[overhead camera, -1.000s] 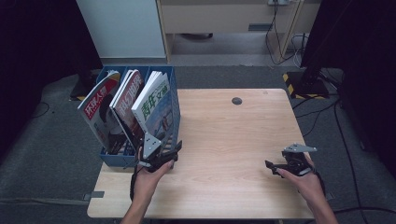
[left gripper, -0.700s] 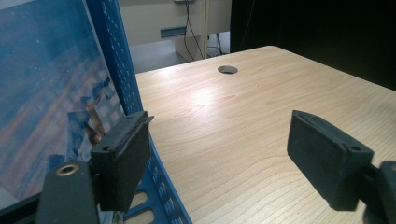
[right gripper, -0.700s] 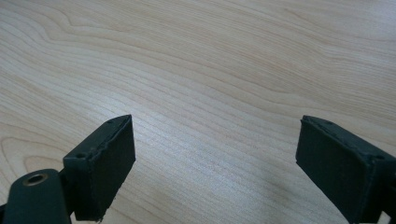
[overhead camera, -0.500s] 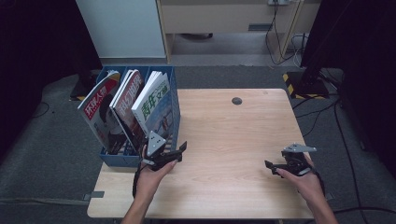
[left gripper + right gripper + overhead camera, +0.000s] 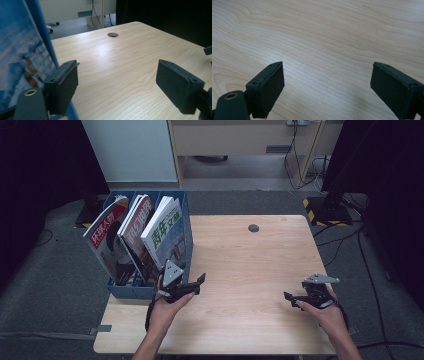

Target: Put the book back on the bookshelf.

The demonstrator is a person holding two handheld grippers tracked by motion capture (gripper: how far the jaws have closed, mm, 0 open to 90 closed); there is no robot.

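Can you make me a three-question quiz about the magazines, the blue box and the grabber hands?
1. Where is the blue box?
A. at the table's left edge
B. at its right edge
C. in its middle

2. How many magazines stand in the box?
A. one
B. three
C. five

3. How is the left gripper?
A. shut on a magazine
B. open, holding nothing
C. shut on a cup

Answers: 1 A, the box sits at the left edge in the high view. 2 B, three covers lean side by side. 3 B, its jaws stand wide apart over bare wood beside the nearest magazine.
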